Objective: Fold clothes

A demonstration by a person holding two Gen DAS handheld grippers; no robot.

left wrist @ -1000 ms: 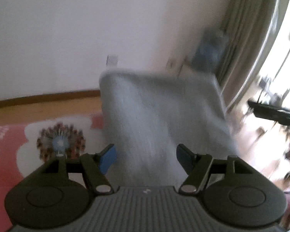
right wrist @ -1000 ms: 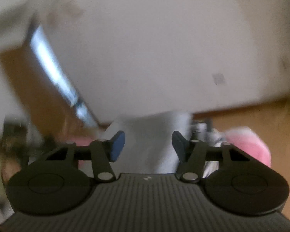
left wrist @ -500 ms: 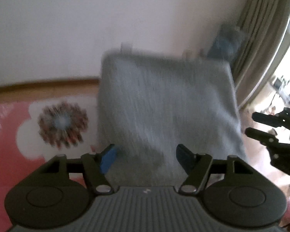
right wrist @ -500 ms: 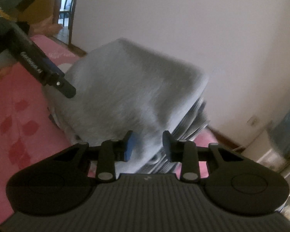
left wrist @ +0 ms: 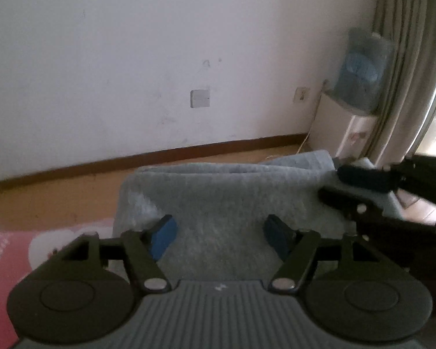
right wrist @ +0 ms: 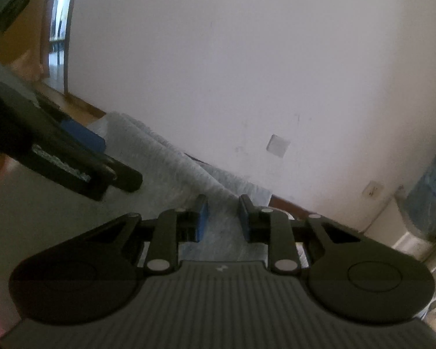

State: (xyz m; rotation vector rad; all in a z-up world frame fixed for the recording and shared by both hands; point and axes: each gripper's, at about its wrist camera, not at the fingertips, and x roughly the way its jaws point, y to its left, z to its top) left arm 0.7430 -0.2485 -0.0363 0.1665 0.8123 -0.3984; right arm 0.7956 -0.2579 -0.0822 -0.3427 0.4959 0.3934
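Observation:
A folded grey fleece garment (left wrist: 223, 200) lies in front of my left gripper (left wrist: 219, 234), whose jaws stand wide apart with the cloth between and beyond the blue pads. My right gripper (right wrist: 221, 216) has its jaws close together with a fold of the same grey garment (right wrist: 171, 160) between them. The right gripper also shows in the left wrist view (left wrist: 372, 186), at the garment's right edge. The left gripper shows in the right wrist view (right wrist: 81, 157), over the garment's left side.
A pink flowered rug (left wrist: 11, 250) lies at the lower left on a wooden floor (left wrist: 58, 192). A white wall with a brown skirting board (left wrist: 189, 148) stands behind. A white cabinet (left wrist: 346, 128) and grey curtains (left wrist: 401, 58) fill the right corner. A doorway (right wrist: 58, 23) is at far left.
The garment was held up high and spread; it has come down low in front of both grippers. The right gripper's jaws have narrowed onto the cloth. The left jaws stay wide.

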